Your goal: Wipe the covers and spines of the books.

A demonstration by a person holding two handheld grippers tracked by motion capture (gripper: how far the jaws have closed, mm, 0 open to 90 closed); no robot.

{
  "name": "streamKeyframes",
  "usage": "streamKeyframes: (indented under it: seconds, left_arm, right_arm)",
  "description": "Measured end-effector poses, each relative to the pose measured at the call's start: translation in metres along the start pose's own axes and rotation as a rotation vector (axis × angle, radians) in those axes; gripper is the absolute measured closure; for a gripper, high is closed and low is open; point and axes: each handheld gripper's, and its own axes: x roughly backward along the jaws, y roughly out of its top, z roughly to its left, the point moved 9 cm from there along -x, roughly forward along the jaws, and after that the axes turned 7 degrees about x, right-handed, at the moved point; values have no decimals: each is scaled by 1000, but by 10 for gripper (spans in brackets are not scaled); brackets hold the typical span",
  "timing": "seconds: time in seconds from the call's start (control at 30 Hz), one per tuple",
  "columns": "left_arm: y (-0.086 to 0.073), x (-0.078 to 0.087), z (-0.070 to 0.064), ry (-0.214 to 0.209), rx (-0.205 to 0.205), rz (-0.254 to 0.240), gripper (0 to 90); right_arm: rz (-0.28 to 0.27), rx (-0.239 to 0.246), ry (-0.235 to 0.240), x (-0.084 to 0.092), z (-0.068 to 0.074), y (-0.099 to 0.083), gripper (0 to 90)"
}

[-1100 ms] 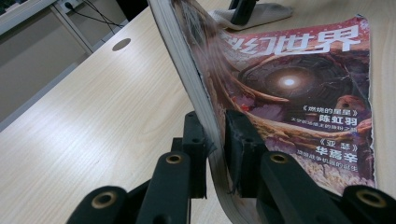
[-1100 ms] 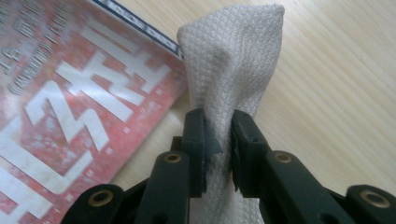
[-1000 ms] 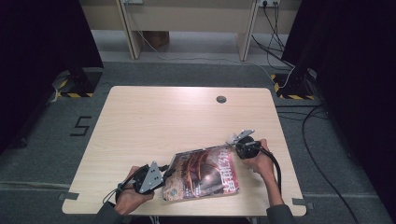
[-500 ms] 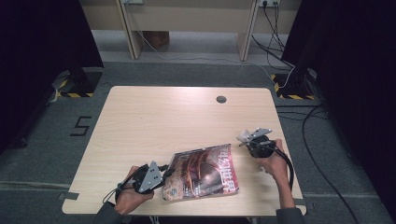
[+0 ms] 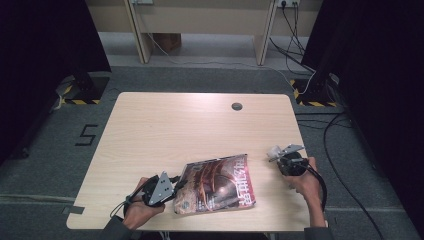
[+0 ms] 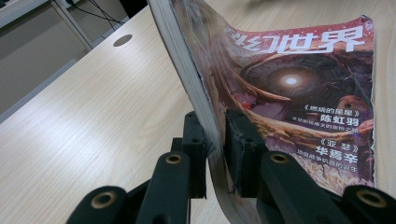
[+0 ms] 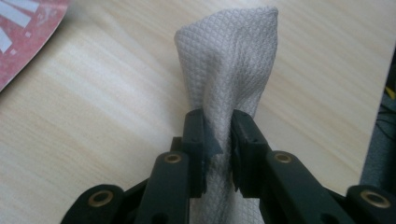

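Note:
A magazine (image 5: 215, 185) with a reddish-brown cover and white Chinese title lies near the table's front edge. My left gripper (image 5: 176, 186) is at its left side, shut on that edge; the left gripper view shows the black jaws (image 6: 215, 140) pinching the magazine (image 6: 289, 79) and lifting that side off the wood. My right gripper (image 5: 281, 159) is to the right of the magazine, apart from it and near the table's right edge. It is shut on a white woven cloth (image 7: 229, 60), which sticks out past the fingertips (image 7: 217, 140) and shows as a pale bunch (image 5: 274, 152) in the high view.
The light wooden table (image 5: 200, 125) has a round cable hole (image 5: 237, 106) at the back. In the right gripper view a corner of the magazine (image 7: 21, 28) lies at the upper left. Cables run over the floor to the right of the table.
My right gripper has carried the cloth to the right, off the magazine's upper right corner toward the table's right edge. The left gripper and the magazine have stayed put.

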Motion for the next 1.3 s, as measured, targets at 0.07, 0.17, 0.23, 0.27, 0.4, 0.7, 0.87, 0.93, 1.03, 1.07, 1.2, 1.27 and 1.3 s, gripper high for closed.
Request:
streamKeyframes:
  seconds: [0.07, 0.17, 0.23, 0.27, 0.4, 0.7, 0.87, 0.93, 1.03, 1.07, 1.2, 1.27, 1.3]
  left_arm:
    - [0, 0, 0, 0, 2, -1, 784]
    - [0, 0, 0, 0, 1, -1, 785]
    - [0, 0, 0, -2, 4, 0, 785]
    - [0, 0, 0, -1, 9, -2, 785]
    - [0, -1, 1, -2, 8, 1, 785]
    - [1, -1, 1, -2, 2, -1, 785]
    - [1, 0, 1, -2, 0, -1, 785]
    - [1, -1, 1, -2, 0, -1, 785]
    - [1, -1, 1, -2, -2, -2, 785]
    - [1, -1, 1, -1, -2, -3, 785]
    - [1, -1, 1, 0, -5, -2, 785]
    - [2, -2, 0, -1, -7, -3, 785]
    - [2, -2, 0, 0, -8, -2, 785]
  right_arm:
    - [11, 8, 6, -3, 1, -2, 773]
    - [31, 2, 12, -8, 2, -7, 743]
    - [10, -17, -10, -6, -3, -4, 701]
    - [-16, -27, -11, -3, -4, 0, 671]
    - [-159, -35, 7, 17, -1, 25, 568]
    - [-352, 62, 139, 40, 55, 87, 416]
    - [-375, 131, 213, 40, 94, 112, 351]
    - [-380, 165, 231, 38, 107, 119, 338]
    - [-390, 210, 256, 34, 123, 128, 329]
    - [-393, 220, 266, 32, 129, 131, 327]
    - [-398, 284, 276, 28, 143, 140, 327]
    - [-404, 300, 289, 25, 148, 143, 328]
    - [-402, 309, 297, 23, 149, 144, 326]
